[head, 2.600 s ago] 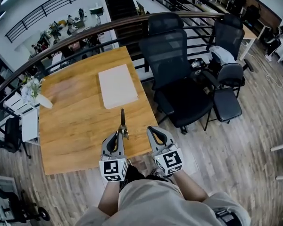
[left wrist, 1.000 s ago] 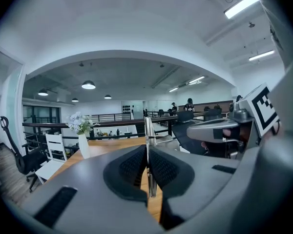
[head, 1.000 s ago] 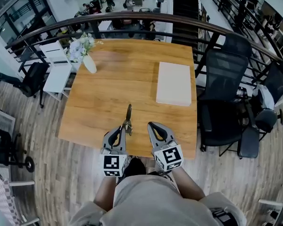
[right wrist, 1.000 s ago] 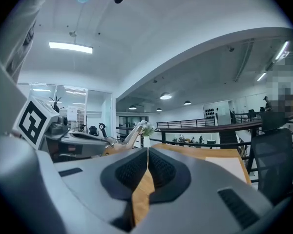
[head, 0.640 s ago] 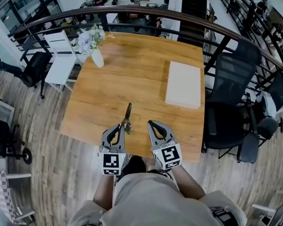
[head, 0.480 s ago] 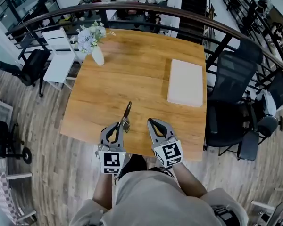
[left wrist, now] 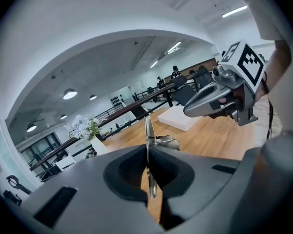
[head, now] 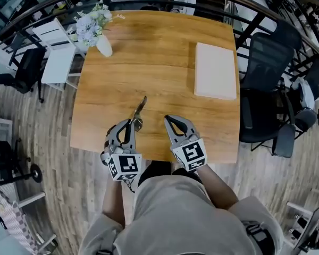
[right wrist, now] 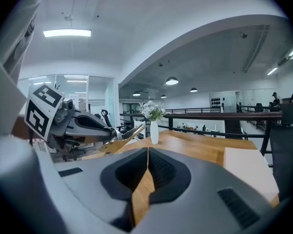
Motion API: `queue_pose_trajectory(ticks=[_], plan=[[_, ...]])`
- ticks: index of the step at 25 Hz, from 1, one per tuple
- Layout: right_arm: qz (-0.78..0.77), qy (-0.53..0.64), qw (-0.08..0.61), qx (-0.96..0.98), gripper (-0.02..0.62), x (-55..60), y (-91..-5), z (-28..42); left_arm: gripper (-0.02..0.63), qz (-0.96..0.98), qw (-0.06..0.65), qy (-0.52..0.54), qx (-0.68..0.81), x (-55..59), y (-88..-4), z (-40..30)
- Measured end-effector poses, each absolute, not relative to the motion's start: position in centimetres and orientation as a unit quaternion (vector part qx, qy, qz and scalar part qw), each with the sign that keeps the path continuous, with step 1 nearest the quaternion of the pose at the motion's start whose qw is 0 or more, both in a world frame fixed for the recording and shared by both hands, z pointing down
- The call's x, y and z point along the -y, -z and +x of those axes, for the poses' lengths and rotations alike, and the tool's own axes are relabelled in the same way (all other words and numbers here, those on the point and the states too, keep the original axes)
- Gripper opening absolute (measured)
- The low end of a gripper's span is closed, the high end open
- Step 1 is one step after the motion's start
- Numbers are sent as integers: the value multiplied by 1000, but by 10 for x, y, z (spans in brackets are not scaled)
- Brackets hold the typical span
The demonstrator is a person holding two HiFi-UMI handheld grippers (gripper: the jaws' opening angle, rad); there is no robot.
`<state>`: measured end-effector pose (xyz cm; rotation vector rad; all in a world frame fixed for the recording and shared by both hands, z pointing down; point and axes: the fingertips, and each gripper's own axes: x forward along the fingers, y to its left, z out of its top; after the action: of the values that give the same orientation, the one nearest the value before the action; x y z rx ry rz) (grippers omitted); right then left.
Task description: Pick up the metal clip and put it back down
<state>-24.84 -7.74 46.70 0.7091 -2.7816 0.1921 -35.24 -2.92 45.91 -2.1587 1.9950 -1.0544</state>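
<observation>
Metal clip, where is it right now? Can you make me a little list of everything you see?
metal clip: pinched in the left gripper, sticking out forward
right gripper: shut, holding nothing
table: wooden, under both grippers
vase of flowers: far left corner
white slab: lying flat, far right side
</observation>
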Motion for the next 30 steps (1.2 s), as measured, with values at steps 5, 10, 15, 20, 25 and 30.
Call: queue_pose_trajectory(ticks=[5,10,15,20,25,30], plan=[[259,-75,149,951,26,84,-485,-263,25,-696,16,379,-610,42,-488,-368],[270,-86,171,944,26,94,-513,-266,25,-697,29,426,-577,57,-515,-378],[264,-97,174,944,26,102,-528,-273,25,-694,28,443,-567,70,-533,-387],[260,-101,185,942,26,119,-548,-275,25,-687,25,461,-561,89,-560,-393],[250,-120,192,941,26,140,-565,-276,25,-676,30,497,-543,112,-585,-394],[247,-140,194,939,27,159,-579,-269,25,-669,39,527,-522,136,-607,-393]])
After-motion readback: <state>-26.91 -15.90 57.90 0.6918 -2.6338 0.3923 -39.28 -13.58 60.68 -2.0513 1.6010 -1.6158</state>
